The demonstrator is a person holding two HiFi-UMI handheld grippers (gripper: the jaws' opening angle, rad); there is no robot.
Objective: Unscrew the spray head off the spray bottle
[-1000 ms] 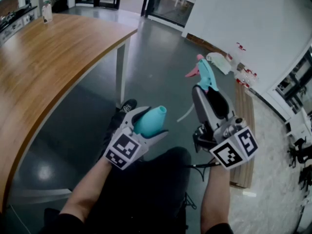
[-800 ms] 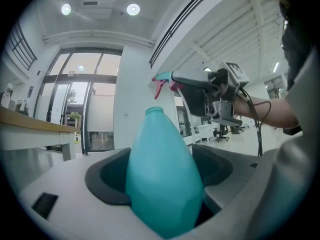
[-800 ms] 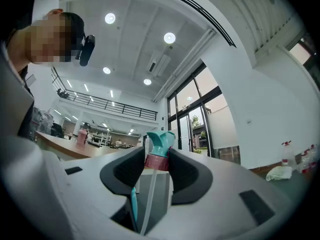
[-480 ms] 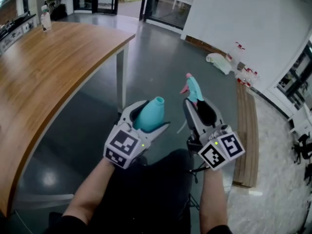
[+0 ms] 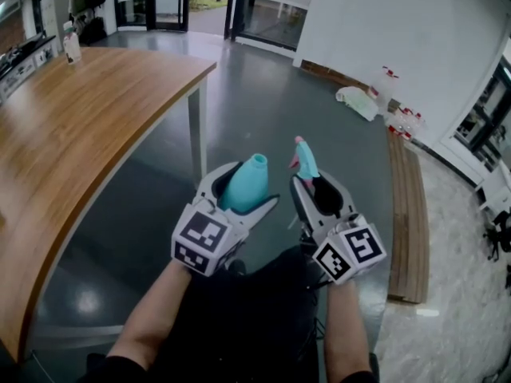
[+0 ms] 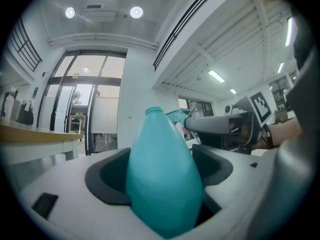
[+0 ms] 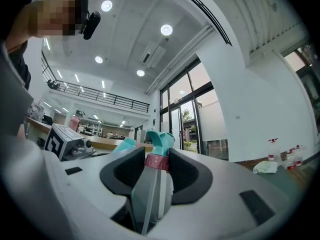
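Note:
My left gripper (image 5: 249,186) is shut on the teal spray bottle (image 5: 245,184), whose open neck points up and away; in the left gripper view the bottle (image 6: 162,176) fills the space between the jaws. My right gripper (image 5: 314,183) is shut on the spray head (image 5: 304,159), a teal trigger piece with a pink nozzle and pink collar. The spray head (image 7: 159,149) stands between the right jaws with its dip tube hanging back toward the camera. Head and bottle are apart, side by side above the person's lap.
A long curved wooden table (image 5: 72,134) runs along the left, with a small bottle (image 5: 72,46) at its far end. A wooden bench (image 5: 406,214) lies on the grey floor at right, with a white bag (image 5: 357,102) and several bottles (image 5: 403,118) by the wall.
My right gripper has come down and nearer to me with the spray head. The left gripper has lifted a little with the bottle. Both grips are unchanged.

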